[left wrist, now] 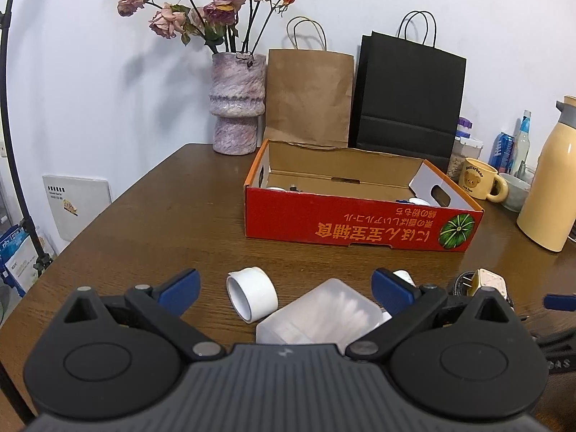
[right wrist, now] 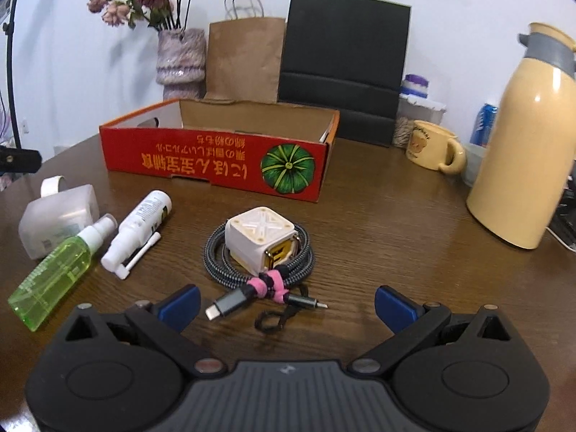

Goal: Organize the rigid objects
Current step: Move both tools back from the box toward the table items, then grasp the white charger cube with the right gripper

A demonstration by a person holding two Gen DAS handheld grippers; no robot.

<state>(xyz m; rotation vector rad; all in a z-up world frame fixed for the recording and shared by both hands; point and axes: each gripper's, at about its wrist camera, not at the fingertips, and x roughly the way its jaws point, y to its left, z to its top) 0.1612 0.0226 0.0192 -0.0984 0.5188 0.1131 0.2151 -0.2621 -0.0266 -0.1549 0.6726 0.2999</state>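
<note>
Both grippers hover wide apart and empty over a brown wooden table [right wrist: 378,216]: the left gripper [left wrist: 286,289] above a white tape roll [left wrist: 252,295] and a frosted plastic box [left wrist: 320,315], the right gripper [right wrist: 286,304] near a white cube charger [right wrist: 261,239] ringed by braided cable [right wrist: 216,252]. A green spray bottle [right wrist: 54,273] and a white spray bottle [right wrist: 138,228] lie left; the open red cardboard box [right wrist: 216,160] sits beyond.

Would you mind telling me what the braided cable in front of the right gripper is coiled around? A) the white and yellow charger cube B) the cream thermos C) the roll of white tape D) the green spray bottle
A: in the right wrist view, the braided cable loops around the white and yellow charger cube, bundled by a pink tie.
</note>
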